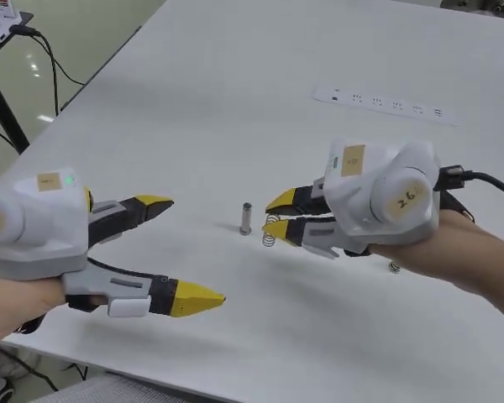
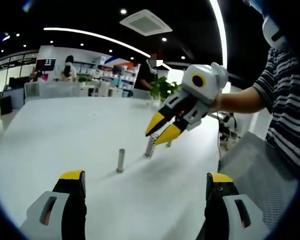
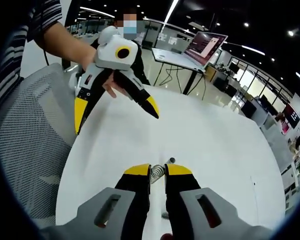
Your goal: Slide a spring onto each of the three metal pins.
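Note:
A short metal pin stands upright on the white table. Just right of it my right gripper is shut on a small coiled spring, which hangs low beside the pin. In the right gripper view the spring sits between the yellow tips of the right gripper, with the pin just beyond. My left gripper is wide open and empty, left of the pin. The left gripper view has the left gripper, the pin and the spring.
A white power strip lies at the far right of the table. A small metal piece rests behind my right hand. Black cables hang off the left edge. A mesh chair stands close to the table's near edge.

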Available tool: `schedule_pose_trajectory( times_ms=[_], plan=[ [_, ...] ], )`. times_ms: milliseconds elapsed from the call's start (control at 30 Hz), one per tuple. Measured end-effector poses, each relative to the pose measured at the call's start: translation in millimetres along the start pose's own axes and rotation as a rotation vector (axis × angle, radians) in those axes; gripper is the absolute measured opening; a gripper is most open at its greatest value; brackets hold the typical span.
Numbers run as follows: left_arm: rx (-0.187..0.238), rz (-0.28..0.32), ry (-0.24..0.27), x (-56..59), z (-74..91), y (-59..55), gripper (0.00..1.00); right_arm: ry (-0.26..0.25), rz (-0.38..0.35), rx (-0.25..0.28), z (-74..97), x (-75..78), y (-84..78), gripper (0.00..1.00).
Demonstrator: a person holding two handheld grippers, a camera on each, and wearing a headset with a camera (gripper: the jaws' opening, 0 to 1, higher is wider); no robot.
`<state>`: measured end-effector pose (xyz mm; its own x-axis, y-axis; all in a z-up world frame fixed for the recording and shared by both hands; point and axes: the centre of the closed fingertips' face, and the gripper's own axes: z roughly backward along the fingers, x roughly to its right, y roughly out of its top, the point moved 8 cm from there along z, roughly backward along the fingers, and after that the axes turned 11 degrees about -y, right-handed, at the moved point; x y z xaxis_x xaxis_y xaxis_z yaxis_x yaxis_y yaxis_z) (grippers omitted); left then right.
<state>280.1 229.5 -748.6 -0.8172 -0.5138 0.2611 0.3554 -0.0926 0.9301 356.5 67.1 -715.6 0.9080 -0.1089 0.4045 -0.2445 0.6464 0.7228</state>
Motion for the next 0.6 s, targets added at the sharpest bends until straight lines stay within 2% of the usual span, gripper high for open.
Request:
schedule_pose_trajectory(
  times_ms=[267,600],
  plan=[
    [0.005,0.001,-0.005,0.6,-1.5,1.7,0.98,-0.032,-0.019,0.017,-7.8,14.3,8.6,0.08],
    [0.013,0.016,0.0,1.4,0.8,-0.8,0.98,-0.071,-0.101,0.047,-17.9,27.0,14.9,0.08]
  ],
)
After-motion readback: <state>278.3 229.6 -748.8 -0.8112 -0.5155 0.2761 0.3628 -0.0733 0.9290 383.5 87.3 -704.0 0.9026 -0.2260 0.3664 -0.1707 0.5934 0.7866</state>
